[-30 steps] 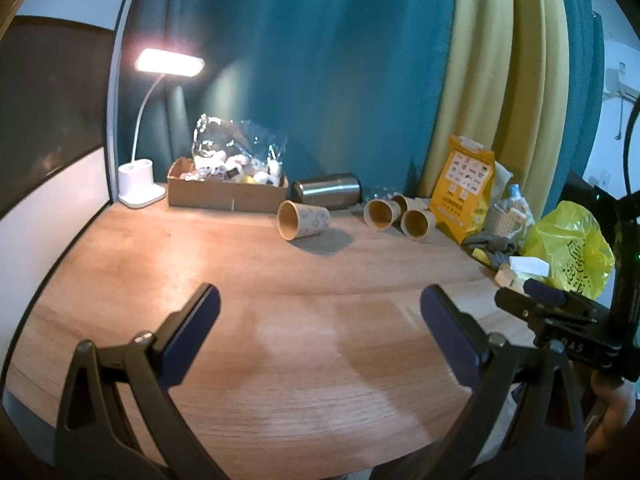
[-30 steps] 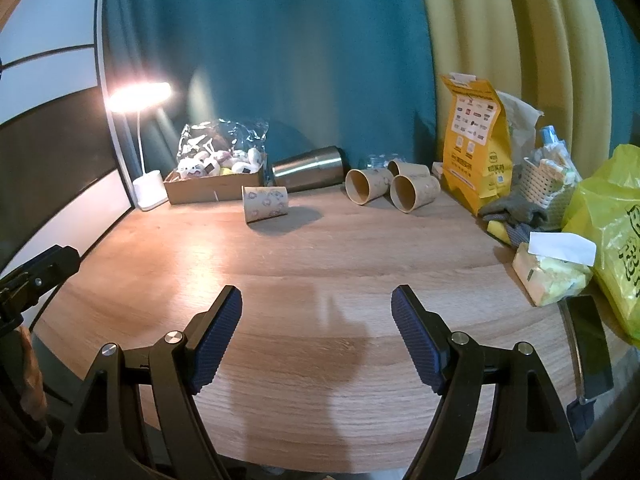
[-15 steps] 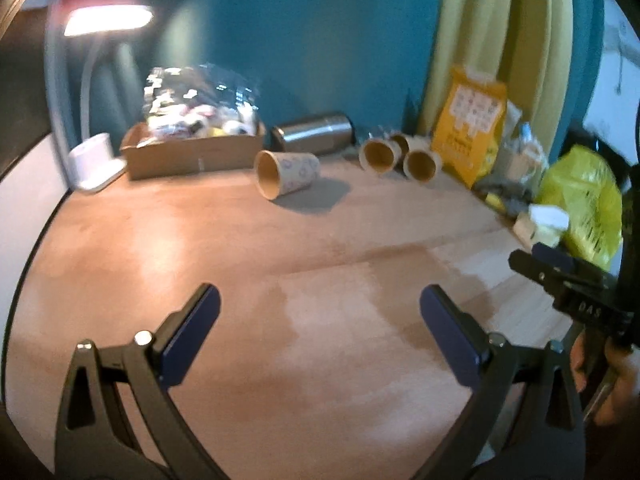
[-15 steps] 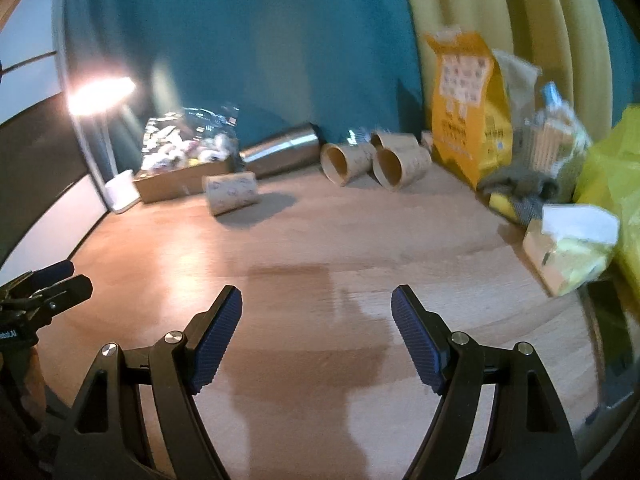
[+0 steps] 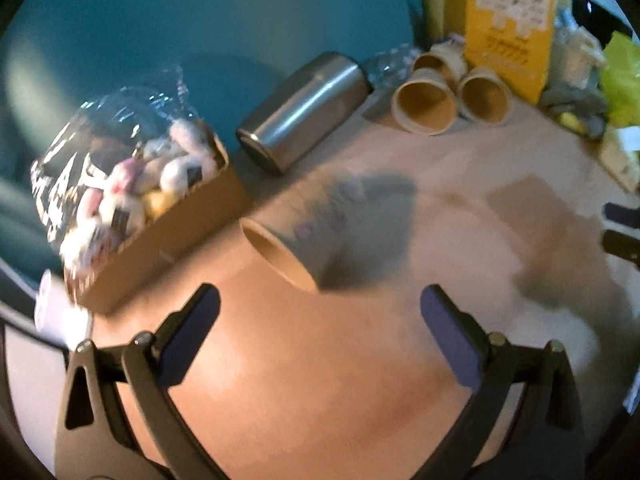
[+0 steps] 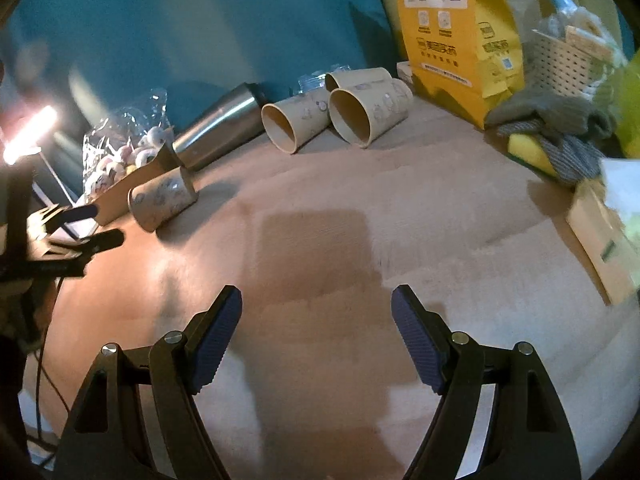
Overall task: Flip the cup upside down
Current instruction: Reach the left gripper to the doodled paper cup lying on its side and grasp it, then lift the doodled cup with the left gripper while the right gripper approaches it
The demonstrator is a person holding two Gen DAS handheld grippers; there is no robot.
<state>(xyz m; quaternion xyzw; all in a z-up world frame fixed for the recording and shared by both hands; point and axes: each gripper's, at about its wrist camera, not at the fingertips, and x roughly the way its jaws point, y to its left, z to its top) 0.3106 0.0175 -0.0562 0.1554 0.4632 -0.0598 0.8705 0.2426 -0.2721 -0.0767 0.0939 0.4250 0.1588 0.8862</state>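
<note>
Closer now: left gripper [image 5: 320,316] has advanced toward the cup [image 5: 304,236], which lies sideways on the surface [image 5: 360,380]. Both left and right gripper [image 6: 316,320] gape, empty.

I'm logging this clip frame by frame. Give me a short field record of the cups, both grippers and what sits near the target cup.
target cup: lone paper cup, on its side, mouth toward the left gripper
left gripper: open, empty, short of the cup
right gripper: open, empty, over bare table
other cups: three on their sides by the yellow bag
neighbours: cardboard box, steel tumbler lying down
task state: cup not yet grasped
</note>
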